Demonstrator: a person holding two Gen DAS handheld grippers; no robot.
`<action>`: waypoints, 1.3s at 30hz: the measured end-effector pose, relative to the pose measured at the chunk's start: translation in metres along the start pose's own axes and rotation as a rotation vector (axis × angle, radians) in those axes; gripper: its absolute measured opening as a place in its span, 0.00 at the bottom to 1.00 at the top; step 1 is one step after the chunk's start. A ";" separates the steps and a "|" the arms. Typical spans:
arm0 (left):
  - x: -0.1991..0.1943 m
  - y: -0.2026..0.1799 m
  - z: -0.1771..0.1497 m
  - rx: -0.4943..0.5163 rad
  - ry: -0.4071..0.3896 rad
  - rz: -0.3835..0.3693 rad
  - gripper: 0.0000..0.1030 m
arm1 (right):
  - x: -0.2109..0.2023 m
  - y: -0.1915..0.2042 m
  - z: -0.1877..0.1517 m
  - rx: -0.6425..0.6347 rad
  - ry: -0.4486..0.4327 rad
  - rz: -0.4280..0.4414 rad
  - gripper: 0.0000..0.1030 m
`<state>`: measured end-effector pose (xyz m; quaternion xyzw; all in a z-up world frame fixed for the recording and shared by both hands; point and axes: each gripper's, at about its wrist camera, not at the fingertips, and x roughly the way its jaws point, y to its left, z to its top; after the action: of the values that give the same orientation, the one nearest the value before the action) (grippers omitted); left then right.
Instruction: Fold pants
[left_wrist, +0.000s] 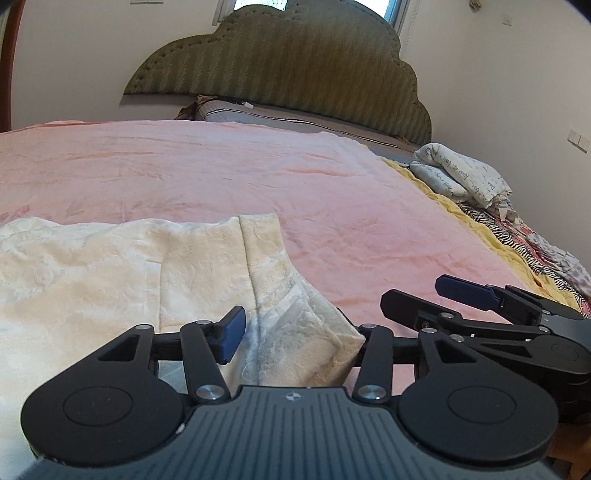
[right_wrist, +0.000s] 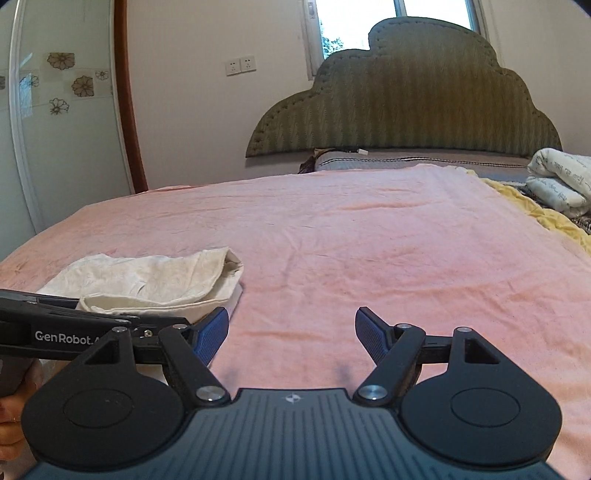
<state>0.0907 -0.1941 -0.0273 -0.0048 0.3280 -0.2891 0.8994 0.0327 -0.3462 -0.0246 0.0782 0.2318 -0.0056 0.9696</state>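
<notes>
On the pink blanket, left of centre, lie the cream pants — folded into a thick stack. Over the near corner sits the left gripper, jaws spread around the fabric, 1 pad visible beside the cloth, not pinching. Further right hovers the right gripper, jaws wide apart, holding nothing, over bare blanket. Risk from here: closing on only the top layer — would peel the stack open and undo the fold.
</notes>
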 end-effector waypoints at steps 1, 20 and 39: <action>-0.001 0.000 0.000 0.000 0.000 -0.001 0.51 | -0.001 0.001 0.000 -0.005 -0.003 -0.005 0.74; -0.029 -0.014 0.002 0.031 -0.031 -0.030 0.70 | -0.028 -0.003 -0.005 0.028 -0.025 -0.070 0.77; -0.110 0.134 0.038 0.181 -0.090 0.331 0.83 | -0.009 0.145 -0.033 0.102 0.194 0.777 0.82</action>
<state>0.1147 -0.0316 0.0405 0.1171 0.2566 -0.1651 0.9451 0.0161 -0.1980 -0.0281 0.2082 0.2749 0.3575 0.8679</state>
